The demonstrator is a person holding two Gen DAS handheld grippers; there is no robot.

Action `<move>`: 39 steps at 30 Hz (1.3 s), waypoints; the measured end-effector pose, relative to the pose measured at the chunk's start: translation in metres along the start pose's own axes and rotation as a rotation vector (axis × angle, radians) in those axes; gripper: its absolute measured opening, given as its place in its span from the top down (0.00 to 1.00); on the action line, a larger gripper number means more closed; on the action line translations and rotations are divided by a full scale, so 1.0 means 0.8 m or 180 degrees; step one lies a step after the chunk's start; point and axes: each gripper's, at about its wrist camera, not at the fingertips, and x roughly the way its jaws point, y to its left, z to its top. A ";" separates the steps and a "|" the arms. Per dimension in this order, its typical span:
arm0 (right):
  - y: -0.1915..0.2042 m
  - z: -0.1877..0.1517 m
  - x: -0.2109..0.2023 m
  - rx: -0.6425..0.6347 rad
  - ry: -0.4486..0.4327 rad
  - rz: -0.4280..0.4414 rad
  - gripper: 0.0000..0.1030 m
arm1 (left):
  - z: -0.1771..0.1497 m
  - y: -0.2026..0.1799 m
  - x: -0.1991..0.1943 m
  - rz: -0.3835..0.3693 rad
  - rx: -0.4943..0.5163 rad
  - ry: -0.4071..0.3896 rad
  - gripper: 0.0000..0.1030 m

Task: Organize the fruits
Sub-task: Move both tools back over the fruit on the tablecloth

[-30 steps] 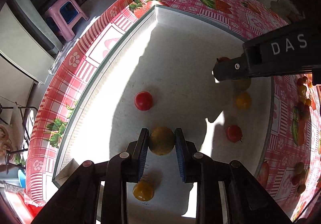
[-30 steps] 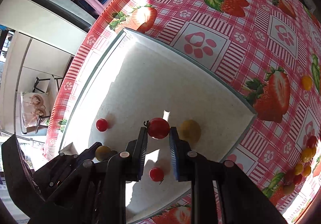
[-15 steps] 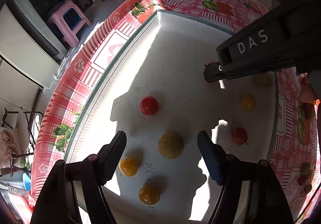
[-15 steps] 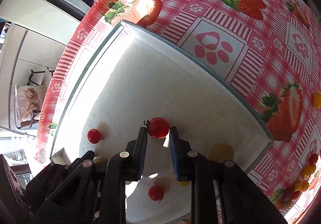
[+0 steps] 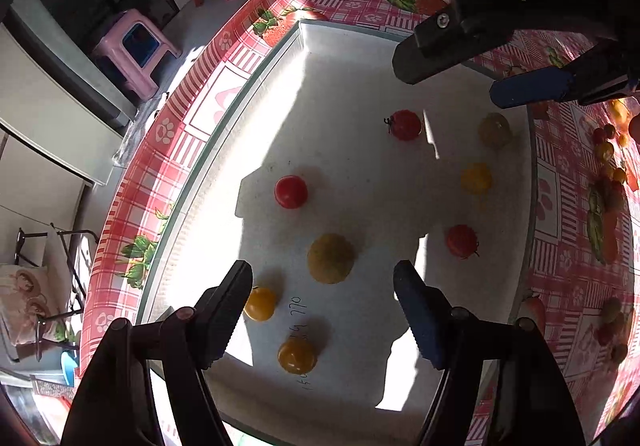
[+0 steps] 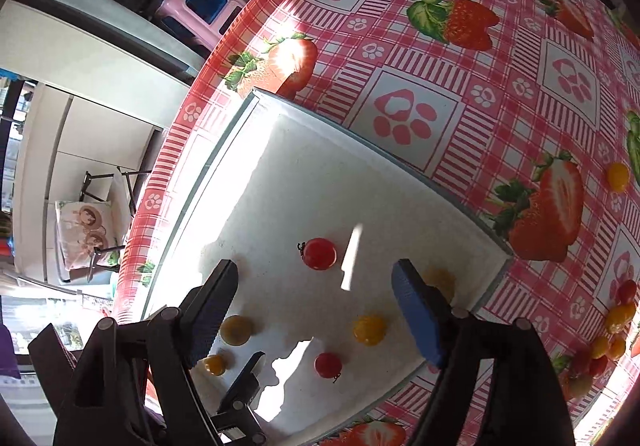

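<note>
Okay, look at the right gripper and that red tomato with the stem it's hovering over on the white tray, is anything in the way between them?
Nothing visible. The right gripper hangs open above the stemmed red tomato, which lies alone on the white tray between its fingers. The nearest fruit, a yellow tomato, sits apart, nearer the camera.

Red (image 5: 291, 191) and yellow tomatoes (image 5: 330, 258) scattered apart on white tray (image 5: 360, 66).

In the right wrist view, a yellow tomato (image 6: 440, 280) by the white tray's (image 6: 320, 150) right corner is partly hidden behind a blue gripper finger (image 6: 416, 310). Handwriting (image 5: 299, 320) on the tray is too small to read. Beyond the tray, the small fruits (image 5: 608, 154) on the tablecloth (image 5: 576, 246) blur together, and the picture's edge cuts some off.
</note>
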 end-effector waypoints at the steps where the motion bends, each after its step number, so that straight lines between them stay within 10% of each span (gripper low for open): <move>1: -0.002 -0.002 -0.007 0.0016 -0.0022 0.0018 0.20 | -0.001 -0.002 -0.002 0.0000 0.0014 -0.0003 0.28; 20: -0.157 -0.155 -0.124 0.0792 -0.0132 -0.0398 0.20 | -0.004 -0.124 -0.058 -0.0257 0.0726 -0.0128 0.28; 39: -0.256 -0.382 -0.134 0.1338 0.0240 -0.0863 0.20 | -0.053 -0.303 -0.042 -0.0911 0.1652 0.0348 0.28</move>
